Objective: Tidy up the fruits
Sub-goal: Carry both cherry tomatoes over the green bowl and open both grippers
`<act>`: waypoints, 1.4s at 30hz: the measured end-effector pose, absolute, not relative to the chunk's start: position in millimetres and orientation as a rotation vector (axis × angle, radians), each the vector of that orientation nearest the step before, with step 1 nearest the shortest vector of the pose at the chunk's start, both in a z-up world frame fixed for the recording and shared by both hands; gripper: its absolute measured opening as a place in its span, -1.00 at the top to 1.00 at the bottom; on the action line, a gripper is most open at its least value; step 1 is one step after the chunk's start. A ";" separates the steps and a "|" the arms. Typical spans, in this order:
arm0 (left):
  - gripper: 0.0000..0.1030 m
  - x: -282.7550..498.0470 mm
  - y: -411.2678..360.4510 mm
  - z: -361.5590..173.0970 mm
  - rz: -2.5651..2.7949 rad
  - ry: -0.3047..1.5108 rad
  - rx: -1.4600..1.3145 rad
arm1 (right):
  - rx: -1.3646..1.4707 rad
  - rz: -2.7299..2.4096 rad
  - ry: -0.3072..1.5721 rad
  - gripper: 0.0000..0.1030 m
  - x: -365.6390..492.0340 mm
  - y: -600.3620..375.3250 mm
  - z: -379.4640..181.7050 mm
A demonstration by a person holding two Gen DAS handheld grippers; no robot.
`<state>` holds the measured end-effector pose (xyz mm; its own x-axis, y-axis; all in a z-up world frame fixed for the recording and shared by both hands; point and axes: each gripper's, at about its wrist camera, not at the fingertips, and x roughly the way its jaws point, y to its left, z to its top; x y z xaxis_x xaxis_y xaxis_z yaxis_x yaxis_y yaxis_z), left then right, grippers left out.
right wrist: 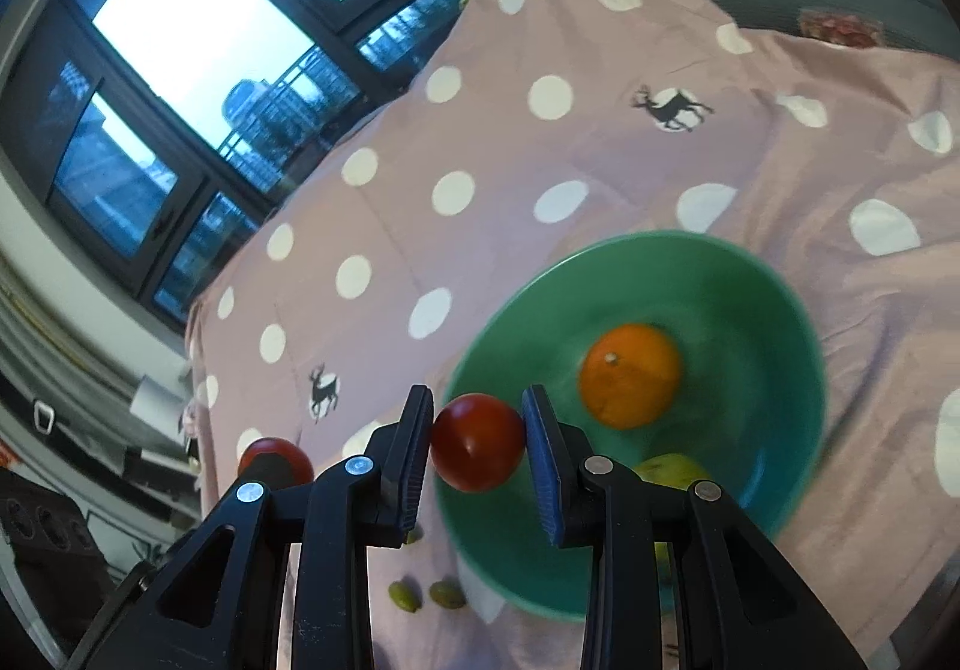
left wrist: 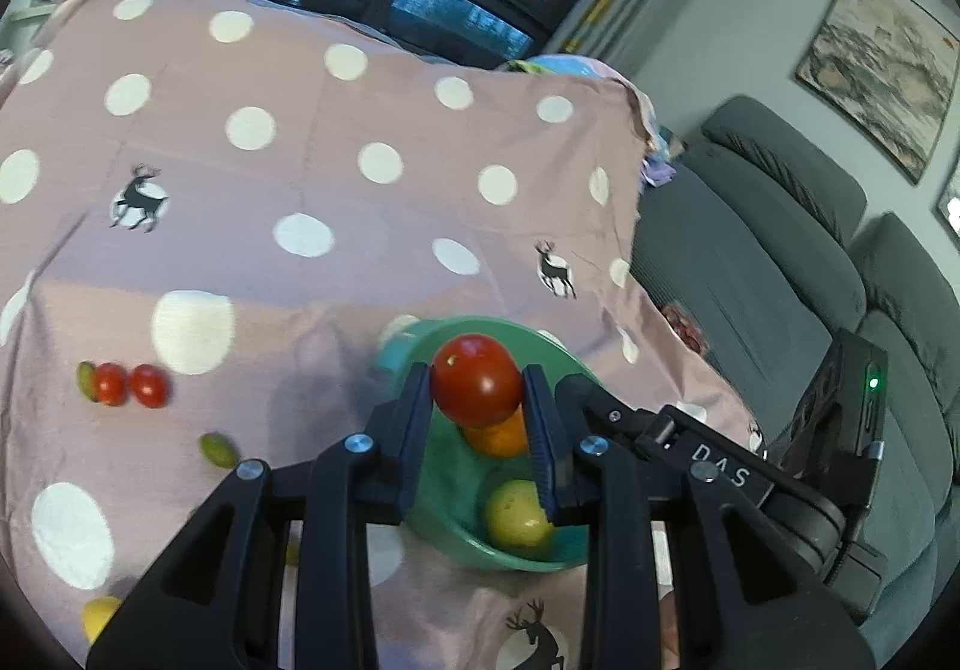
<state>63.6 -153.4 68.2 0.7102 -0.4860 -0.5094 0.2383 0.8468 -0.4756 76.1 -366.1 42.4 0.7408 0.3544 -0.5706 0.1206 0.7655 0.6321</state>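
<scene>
My left gripper (left wrist: 477,370) is shut on a red tomato (left wrist: 477,382) and hangs over the green bowl (left wrist: 558,349). An orange (left wrist: 498,439) and a yellow-green fruit (left wrist: 516,514) lie in that bowl. My right gripper (right wrist: 477,400) is shut on a second red tomato (right wrist: 477,451) above the near-left rim of the bowl (right wrist: 660,262). The orange (right wrist: 630,376) and the yellow-green fruit (right wrist: 672,469) show inside the bowl. A red round thing (right wrist: 276,460) sits partly hidden behind my right gripper's left finger.
On the pink dotted cloth (left wrist: 300,159) lie two small tomatoes (left wrist: 129,385), a small green fruit (left wrist: 219,449) and a yellow fruit (left wrist: 99,616). Two small green fruits (right wrist: 426,593) lie left of the bowl. A grey sofa (left wrist: 750,250) borders the table's right side.
</scene>
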 end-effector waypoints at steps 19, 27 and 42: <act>0.42 78.5 -212.0 36.8 -0.571 0.772 -0.306 | 0.740 -0.072 0.727 0.36 56.3 -417.6 33.8; 0.41 80.2 -217.9 23.4 -0.567 0.816 -0.278 | 0.718 -0.089 0.777 0.36 62.9 -414.6 25.0; 0.42 83.8 -205.3 14.6 -0.558 0.863 -0.339 | 0.676 -0.130 0.843 0.36 69.6 -400.0 15.7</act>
